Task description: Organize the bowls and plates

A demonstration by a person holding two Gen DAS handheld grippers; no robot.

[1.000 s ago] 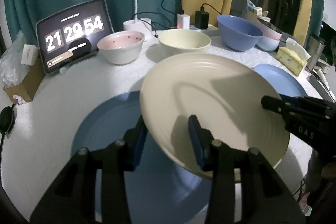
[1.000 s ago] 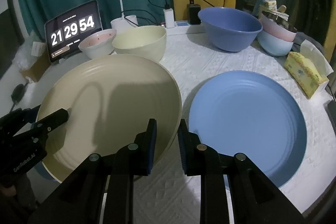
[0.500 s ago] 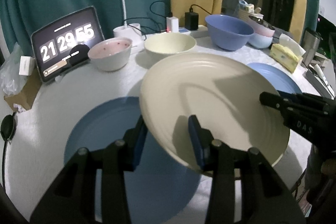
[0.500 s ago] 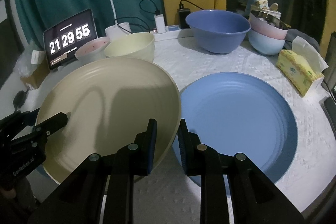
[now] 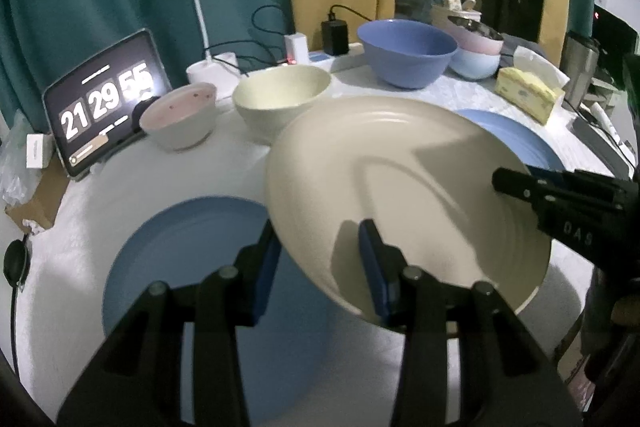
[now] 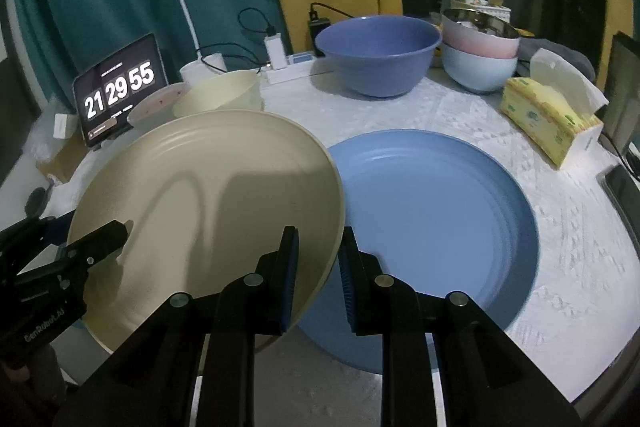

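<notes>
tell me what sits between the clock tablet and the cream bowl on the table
A small pink-lined bowl stands between the clock tablet and the cream bowl. The left wrist view shows it whole; in the right wrist view only part of it shows.

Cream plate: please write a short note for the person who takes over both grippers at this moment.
Left gripper: shut on the cream plate, at one edge.
Right gripper: shut on its opposite edge.
The plate is in the air between the two blue plates, which lie flat on the table.
Done: cream plate lifted.
Left: set it on a blue plate, probably the right one; stack the bowls, cream bowl and blue bowl included.
</notes>
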